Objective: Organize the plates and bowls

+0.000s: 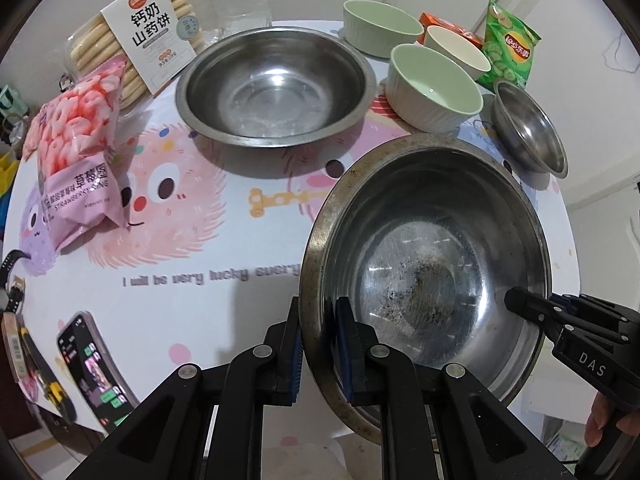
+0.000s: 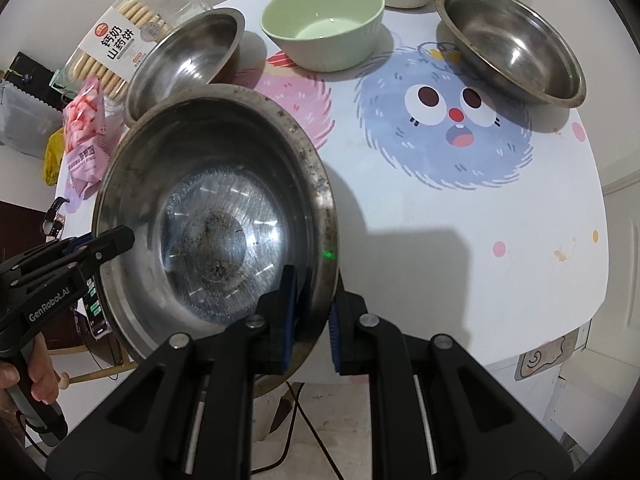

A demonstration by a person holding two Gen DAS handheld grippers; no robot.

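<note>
Both claws clamp the big steel basin [image 1: 432, 256] by opposite rims: left claw [image 1: 318, 344] on its left edge, right claw [image 2: 312, 312] on its right edge. Basin is airborne over the near bench [image 2: 460, 248] edge, tilted, grimy bottom, spotted rim. Likely nest target, the second steel basin [image 1: 276, 84], sits ahead-left, nearer the left claw.

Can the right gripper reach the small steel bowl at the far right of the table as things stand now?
Probably not yet. The right gripper is shut on the rim of the large steel bowl, which the left gripper also grips. The table path to the small steel bowl looks free.
</note>
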